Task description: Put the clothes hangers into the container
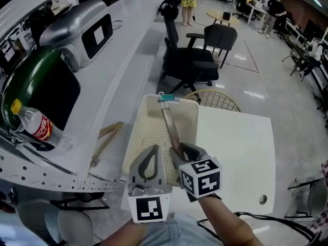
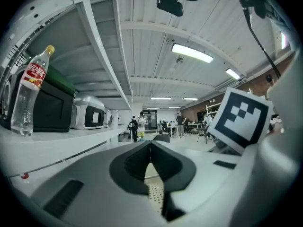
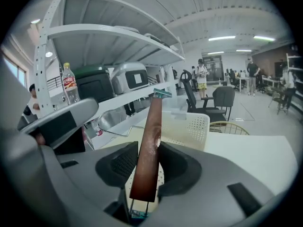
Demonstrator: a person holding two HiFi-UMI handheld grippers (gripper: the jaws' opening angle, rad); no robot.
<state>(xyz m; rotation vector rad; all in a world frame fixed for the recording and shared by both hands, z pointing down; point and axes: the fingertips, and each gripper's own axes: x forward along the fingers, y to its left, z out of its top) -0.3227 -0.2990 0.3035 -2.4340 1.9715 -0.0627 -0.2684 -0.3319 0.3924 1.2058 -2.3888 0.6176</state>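
Note:
My right gripper (image 1: pixel 180 151) is shut on a brown wooden hanger bar (image 3: pixel 149 145), which sticks out forward and up from the jaws. The bar's far end carries a teal clip (image 1: pixel 165 98) and lies over the far rim of the cream perforated container (image 1: pixel 154 132). That container (image 3: pixel 189 129) stands on the white table just ahead of both grippers. My left gripper (image 1: pixel 152 148) is beside the right one on its left, over the container's near part, its fingertips together with nothing between them. Another wooden hanger (image 1: pixel 105 137) lies on the white shelf to the left.
The white table (image 1: pixel 241 147) stretches to the right of the container. On the left shelf stand a plastic bottle (image 1: pixel 33 123), a dark green appliance (image 1: pixel 41 86) and a silver one (image 1: pixel 82 29). A black office chair (image 1: pixel 189 60) and a gold wire chair (image 1: pixel 215 100) stand beyond the table.

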